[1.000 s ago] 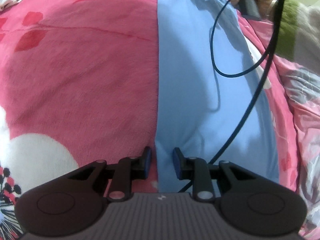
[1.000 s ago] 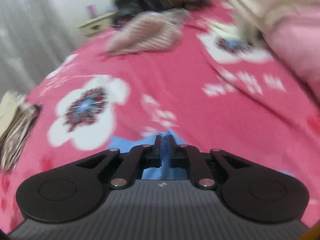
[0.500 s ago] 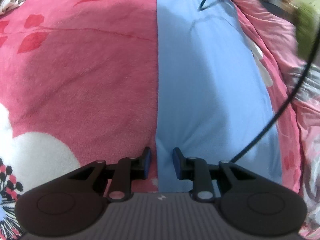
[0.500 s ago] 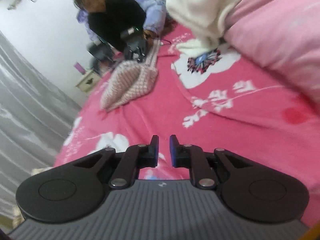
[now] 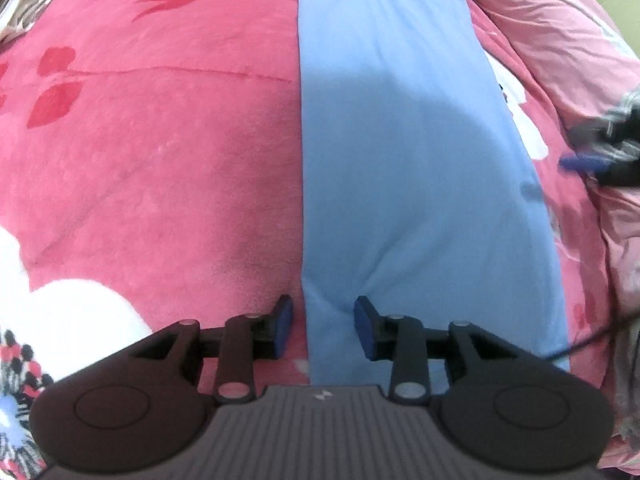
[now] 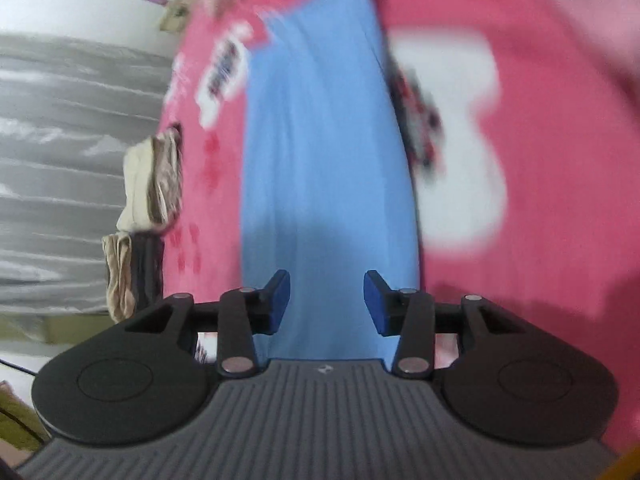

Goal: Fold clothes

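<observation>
A light blue garment (image 5: 408, 152) lies flat as a long folded strip on the pink floral blanket (image 5: 160, 152). My left gripper (image 5: 323, 328) is open and empty, its jaws straddling the strip's near left edge. In the right wrist view, blurred by motion, the same blue garment (image 6: 320, 168) stretches away, and my right gripper (image 6: 326, 306) is open and empty over its near end. The right gripper also shows as a dark blur at the right edge of the left wrist view (image 5: 600, 156).
A rumpled pink quilt (image 5: 560, 32) lies along the right of the garment. Folded beige and brown clothes (image 6: 148, 184) are stacked at the bed's edge by a grey curtain (image 6: 60, 160). A black cable (image 5: 580, 344) trails at the lower right.
My right gripper let go of the blue cloth, opened wide, and swung round to face along the garment. My left gripper opened wider. The cable moved off the garment.
</observation>
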Tool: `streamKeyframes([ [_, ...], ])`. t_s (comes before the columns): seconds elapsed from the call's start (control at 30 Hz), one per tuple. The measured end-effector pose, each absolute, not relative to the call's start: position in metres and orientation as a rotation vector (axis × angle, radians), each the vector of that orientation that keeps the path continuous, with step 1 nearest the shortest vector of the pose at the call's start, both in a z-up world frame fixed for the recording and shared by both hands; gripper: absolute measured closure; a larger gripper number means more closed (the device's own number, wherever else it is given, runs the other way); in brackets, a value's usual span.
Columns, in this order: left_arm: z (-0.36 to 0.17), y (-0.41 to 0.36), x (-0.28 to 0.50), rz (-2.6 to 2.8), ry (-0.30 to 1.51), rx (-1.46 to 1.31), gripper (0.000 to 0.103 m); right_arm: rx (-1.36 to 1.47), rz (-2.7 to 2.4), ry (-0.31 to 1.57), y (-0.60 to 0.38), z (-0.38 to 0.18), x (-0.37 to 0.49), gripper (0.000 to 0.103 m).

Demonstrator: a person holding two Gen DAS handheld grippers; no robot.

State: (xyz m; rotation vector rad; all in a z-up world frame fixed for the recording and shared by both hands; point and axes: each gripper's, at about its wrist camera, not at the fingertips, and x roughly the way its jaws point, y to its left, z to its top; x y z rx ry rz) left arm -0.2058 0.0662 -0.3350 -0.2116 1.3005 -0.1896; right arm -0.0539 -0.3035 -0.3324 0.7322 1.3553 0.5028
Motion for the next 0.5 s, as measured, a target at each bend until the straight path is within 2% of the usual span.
streamKeyframes([
  [0.03,-0.331,0.065,-0.205,-0.172,1.295,-0.193,0.066,0.744,0.491,1.362,-0.302,-0.341,-0.062,0.063],
  [0.13,-0.319,0.064,-0.209,-0.126,1.258,-0.144,0.053,0.729,0.436,1.355,-0.301,-0.363,-0.075,0.063],
  [0.27,-0.319,0.073,-0.212,-0.117,1.283,-0.162,0.053,0.733,0.372,1.271,-0.306,-0.368,-0.080,0.063],
  [0.5,-0.330,0.103,-0.195,-0.133,1.284,-0.317,0.056,0.916,0.285,1.170,-0.308,-0.391,-0.088,0.062],
])
